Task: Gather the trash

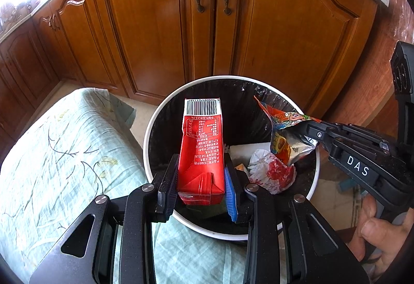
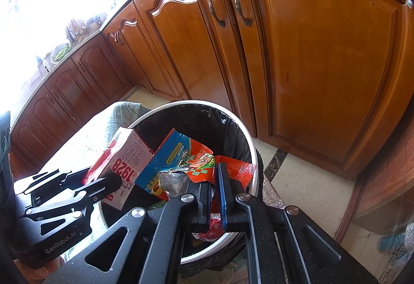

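A red drink carton [image 1: 203, 144] hangs over the white bin with a black liner [image 1: 150, 128], and my left gripper [image 1: 201, 163] is shut on its lower end. From the right, my right gripper [image 1: 314, 132] holds a torn, colourful snack wrapper [image 1: 287, 133] above the bin's right side. In the right wrist view the wrapper [image 2: 181, 159] is pinched between the pads of my right gripper [image 2: 213, 180], over the bin [image 2: 248, 144]. The carton [image 2: 129, 157] shows there at the left, in my left gripper [image 2: 103, 177].
Crumpled white and red paper [image 1: 271, 172] lies inside the bin. A surface under a pale green patterned cloth [image 1: 64, 149] adjoins the bin on the left. Brown wooden cabinet doors [image 1: 160, 33] stand right behind. A hand [image 1: 380, 232] grips the right tool's handle.
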{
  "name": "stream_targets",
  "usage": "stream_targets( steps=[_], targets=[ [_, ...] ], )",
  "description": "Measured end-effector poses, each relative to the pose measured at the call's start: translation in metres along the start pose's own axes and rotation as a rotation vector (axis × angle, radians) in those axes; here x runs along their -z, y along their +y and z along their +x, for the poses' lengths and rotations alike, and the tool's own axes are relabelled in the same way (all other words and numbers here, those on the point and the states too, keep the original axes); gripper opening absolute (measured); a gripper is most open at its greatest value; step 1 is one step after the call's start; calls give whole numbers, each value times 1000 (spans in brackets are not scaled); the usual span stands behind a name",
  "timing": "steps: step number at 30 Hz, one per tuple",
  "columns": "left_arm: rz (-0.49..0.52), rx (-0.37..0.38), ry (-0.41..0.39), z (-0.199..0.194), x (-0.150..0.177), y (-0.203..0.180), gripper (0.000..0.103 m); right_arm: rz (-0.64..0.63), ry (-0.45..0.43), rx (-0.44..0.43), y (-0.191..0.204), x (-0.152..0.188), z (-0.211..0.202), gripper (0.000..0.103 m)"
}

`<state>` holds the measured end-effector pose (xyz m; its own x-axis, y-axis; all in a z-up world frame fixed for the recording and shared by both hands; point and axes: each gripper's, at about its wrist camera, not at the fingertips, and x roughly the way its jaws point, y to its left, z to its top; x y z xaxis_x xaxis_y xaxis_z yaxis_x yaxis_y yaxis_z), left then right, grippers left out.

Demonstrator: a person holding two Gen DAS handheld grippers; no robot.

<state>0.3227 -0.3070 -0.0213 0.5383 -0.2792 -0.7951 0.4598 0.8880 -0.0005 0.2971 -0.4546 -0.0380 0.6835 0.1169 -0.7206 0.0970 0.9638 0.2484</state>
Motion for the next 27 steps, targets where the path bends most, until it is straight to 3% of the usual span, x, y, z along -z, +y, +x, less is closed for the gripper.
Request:
stream_targets(
  steps=[5, 7, 9, 12, 18, 27],
  targets=[
    [-8, 8, 17, 3, -3, 2, 30, 4, 23, -10, -1, -2, 3, 14],
    [-11, 13, 16, 2, -4, 5, 34, 9, 17, -18, -1, -2, 0, 34],
    [-13, 8, 10, -1, -5, 7, 44, 13, 8, -23, -3, 0, -3, 44],
    [-10, -6, -13, -9, -2, 8, 51, 14, 2, -30, -2, 2, -8, 44],
    [-35, -7, -36, -24, 7, 17, 54, 22, -16, -48, 2, 12, -21, 45],
    [-150, 3, -44, -50, 49, 42, 61, 63, -50, -93, 18, 41, -45, 74]
  ],
)
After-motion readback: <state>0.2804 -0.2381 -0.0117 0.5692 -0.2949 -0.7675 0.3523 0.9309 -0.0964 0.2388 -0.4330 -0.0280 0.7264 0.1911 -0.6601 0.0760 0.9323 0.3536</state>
